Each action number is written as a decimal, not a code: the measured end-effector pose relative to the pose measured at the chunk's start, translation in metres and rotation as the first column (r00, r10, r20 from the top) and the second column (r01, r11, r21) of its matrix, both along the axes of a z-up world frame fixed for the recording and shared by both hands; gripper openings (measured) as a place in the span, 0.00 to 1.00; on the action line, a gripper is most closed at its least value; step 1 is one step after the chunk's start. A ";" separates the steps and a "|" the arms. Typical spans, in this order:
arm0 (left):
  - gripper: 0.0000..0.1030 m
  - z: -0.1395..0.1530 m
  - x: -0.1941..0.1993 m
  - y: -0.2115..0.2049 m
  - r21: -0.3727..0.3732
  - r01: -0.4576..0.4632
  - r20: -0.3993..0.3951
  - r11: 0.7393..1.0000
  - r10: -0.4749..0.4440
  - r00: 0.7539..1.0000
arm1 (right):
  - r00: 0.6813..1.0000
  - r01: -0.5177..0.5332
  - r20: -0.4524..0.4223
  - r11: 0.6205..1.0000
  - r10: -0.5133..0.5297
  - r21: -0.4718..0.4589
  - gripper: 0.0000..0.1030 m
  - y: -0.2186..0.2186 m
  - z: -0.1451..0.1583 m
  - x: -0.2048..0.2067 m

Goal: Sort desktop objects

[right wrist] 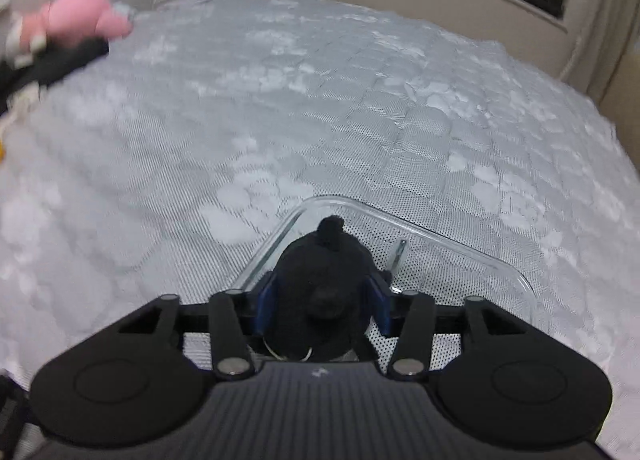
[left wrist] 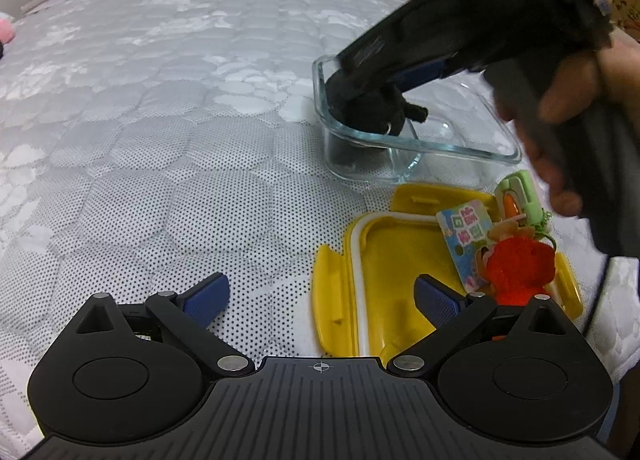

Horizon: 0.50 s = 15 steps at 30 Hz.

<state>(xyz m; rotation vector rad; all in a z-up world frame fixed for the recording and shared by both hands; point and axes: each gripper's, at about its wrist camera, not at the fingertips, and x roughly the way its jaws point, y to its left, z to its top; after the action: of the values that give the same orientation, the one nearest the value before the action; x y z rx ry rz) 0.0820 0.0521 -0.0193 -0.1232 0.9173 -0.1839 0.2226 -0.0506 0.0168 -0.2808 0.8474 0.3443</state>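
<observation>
Glass container [left wrist: 420, 155] could tip if the right gripper [right wrist: 324, 300], clamped on the black plush toy [right wrist: 320, 284], presses its rim; left gripper [left wrist: 320, 296] gapes idle.

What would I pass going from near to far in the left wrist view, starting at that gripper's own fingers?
left gripper, open and empty → yellow lid with the red plush toy on it → glass container, where the right gripper holds a black plush toy → bare mattress beyond.
</observation>
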 end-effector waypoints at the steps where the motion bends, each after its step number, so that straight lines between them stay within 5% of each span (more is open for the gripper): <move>1: 0.98 0.000 0.000 0.001 -0.001 -0.003 -0.001 1.000 0.003 1.000 | 1.000 -0.007 0.007 1.000 0.008 -0.023 0.62 0.004 -0.005 -0.001; 4: 0.98 -0.002 0.002 0.005 -0.009 -0.016 -0.008 1.000 0.016 1.000 | 0.998 -0.025 0.058 0.995 0.031 -0.099 0.65 0.013 -0.019 -0.009; 7: 0.98 -0.004 0.003 0.005 -0.012 -0.021 -0.013 1.000 0.021 1.000 | 0.996 -0.020 0.089 0.996 0.027 -0.083 0.57 0.012 -0.021 -0.011; 9: 0.98 -0.004 0.003 0.004 -0.006 -0.016 -0.012 1.000 0.016 1.000 | 0.997 0.016 0.082 1.000 -0.014 -0.021 0.53 0.006 -0.018 -0.009; 11: 0.98 -0.004 0.002 0.004 -0.006 -0.014 -0.010 1.000 0.014 1.000 | 0.994 0.102 0.033 0.985 -0.108 0.137 0.51 -0.014 -0.010 -0.002; 13: 0.98 -0.005 0.001 0.006 -0.014 -0.017 -0.012 1.000 0.017 1.000 | 0.977 0.212 -0.046 0.917 -0.209 0.338 0.51 -0.041 -0.003 0.005; 15: 0.98 -0.005 0.002 0.007 -0.020 -0.023 -0.015 1.000 0.023 1.000 | 0.935 0.351 -0.179 0.741 -0.305 0.573 0.51 -0.076 -0.003 0.009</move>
<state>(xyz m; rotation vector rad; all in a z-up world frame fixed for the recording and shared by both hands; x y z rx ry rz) 0.0837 0.0593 -0.0243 -0.1541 0.9286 -0.1715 0.2317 -0.1265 0.0142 0.4802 0.7995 0.2728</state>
